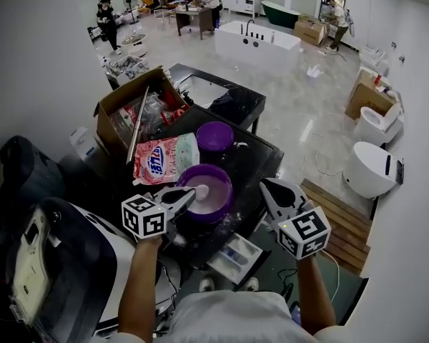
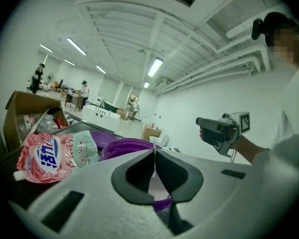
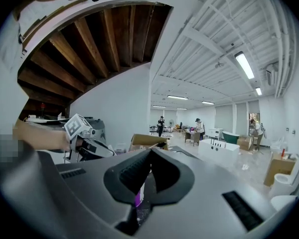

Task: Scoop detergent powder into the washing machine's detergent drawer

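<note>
A purple tub [image 1: 207, 195] of white detergent powder stands on the dark table, with a white scoop [image 1: 200, 189] in it. My left gripper [image 1: 188, 195] reaches over the tub's near-left rim and is shut on the scoop's thin handle [image 2: 153, 156]. The tub's rim [image 2: 124, 146] shows just beyond the jaws. My right gripper [image 1: 270, 186] hovers right of the tub, shut and empty, and in its own view [image 3: 150, 152] the pads meet. The white detergent drawer [image 1: 234, 257] stands pulled out below the table edge, between my arms. The washing machine [image 1: 71, 263] is at the lower left.
A pink detergent bag [image 1: 164, 158] lies left of the tub, and a purple lid [image 1: 214, 136] sits behind it. An open cardboard box [image 1: 132, 113] stands at the table's back left. A white toilet [image 1: 372, 168] and wooden pallet [image 1: 343, 220] are on the right.
</note>
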